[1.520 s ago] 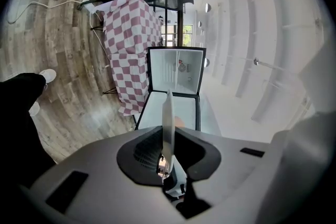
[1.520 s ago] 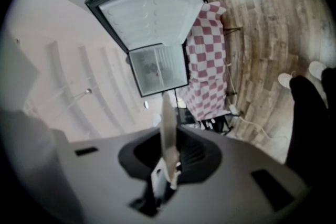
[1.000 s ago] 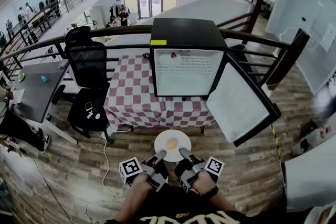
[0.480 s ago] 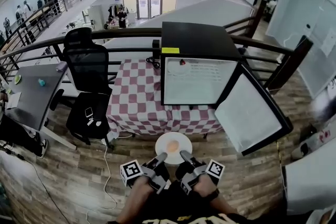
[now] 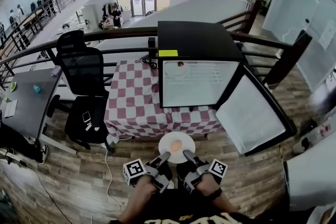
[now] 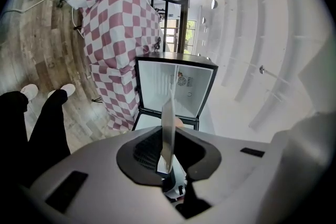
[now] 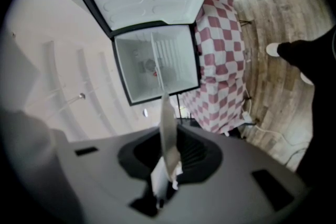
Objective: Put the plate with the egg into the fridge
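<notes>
Left gripper [image 5: 164, 156]: fingers grip plate [image 5: 167, 140] rim
Right gripper [image 5: 187, 155]: fingers grip opposite rim
Egg [image 5: 176, 145]: on plate
Fridge [image 5: 197, 42]: open

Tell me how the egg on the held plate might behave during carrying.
The egg looks loose on the smooth plate, so it could roll if tilted. Left tongs and right tongs pinch only its near rim, so the far edge may dip.

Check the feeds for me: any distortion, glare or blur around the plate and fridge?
Head view: fisheye bends the railings, plate and egg sharp, fridge interior washed out. Left gripper view: dark round vignette, plate edge close and soft. Right gripper view: same vignette, plate edge blurred.
</notes>
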`<state>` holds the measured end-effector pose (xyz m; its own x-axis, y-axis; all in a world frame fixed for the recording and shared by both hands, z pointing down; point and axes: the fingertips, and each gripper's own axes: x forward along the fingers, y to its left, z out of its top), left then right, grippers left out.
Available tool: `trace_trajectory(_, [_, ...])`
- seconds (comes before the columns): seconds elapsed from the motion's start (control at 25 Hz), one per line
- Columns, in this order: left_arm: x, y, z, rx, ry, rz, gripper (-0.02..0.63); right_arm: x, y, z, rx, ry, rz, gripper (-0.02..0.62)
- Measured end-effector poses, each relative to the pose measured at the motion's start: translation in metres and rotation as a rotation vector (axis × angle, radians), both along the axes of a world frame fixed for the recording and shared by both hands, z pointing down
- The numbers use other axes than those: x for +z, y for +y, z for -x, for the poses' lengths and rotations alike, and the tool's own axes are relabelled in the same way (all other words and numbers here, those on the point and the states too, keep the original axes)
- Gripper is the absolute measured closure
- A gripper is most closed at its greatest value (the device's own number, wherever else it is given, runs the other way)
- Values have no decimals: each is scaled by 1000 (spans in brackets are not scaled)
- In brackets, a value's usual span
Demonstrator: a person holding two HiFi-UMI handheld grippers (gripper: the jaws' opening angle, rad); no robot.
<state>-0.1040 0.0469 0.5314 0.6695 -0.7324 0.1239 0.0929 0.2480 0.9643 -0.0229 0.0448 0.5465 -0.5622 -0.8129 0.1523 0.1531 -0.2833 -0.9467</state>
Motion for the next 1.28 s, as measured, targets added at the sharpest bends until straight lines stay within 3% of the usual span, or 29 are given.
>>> trace_trajectory(0.44, [13,-63,-9,-41,-32,-18,552,13,-68,-7,-77,55,-46,545])
trace_trajectory(0.72, [15,-105,-27,23,-264,-181,552,28,-105,-22,-150,189,-88,546])
trace_trajectory(1.0, [37,-149,-33,67,-387,-198,552,38,-144,-35,-176,283,-112,546])
trace_trajectory(1.28, [50,-196,-40,109,-522,-264,552,45,-194,-42,-218,404,-213,546])
